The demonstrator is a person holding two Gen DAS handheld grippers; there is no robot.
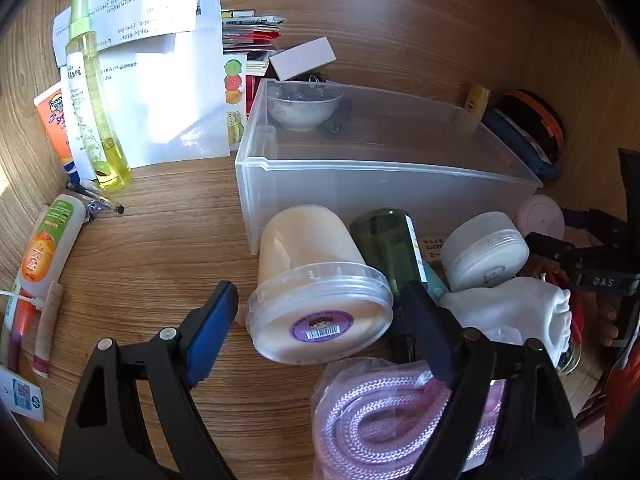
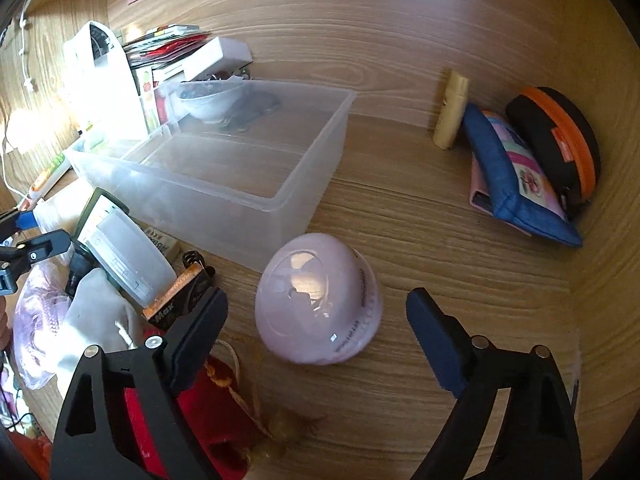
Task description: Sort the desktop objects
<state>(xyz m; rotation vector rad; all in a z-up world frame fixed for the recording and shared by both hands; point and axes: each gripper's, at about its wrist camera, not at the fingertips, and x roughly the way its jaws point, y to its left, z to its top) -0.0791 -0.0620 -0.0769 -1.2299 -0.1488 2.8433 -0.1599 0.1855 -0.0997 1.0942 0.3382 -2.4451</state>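
A clear plastic bin [image 1: 360,184] [image 2: 224,184] sits on the wooden desk; only a white bowl [image 1: 304,108] of small dark things is in its far corner. My left gripper [image 1: 320,316] is open, its fingers on either side of a cream tub with a clear lid [image 1: 316,280] lying on its side, not touching it. A green bottle [image 1: 388,244] and a white jar [image 1: 484,252] lie beside the tub. My right gripper [image 2: 316,324] is open around a round pink container [image 2: 316,300], apart from it.
On the left lie a yellow spray bottle [image 1: 96,104], tubes [image 1: 48,244], pens and papers. A bagged pink rope [image 1: 400,412] and a white cloth pouch [image 1: 516,312] lie near the front. A blue pouch [image 2: 516,184], a black-and-orange case [image 2: 560,140] and a red pouch [image 2: 208,420] lie right.
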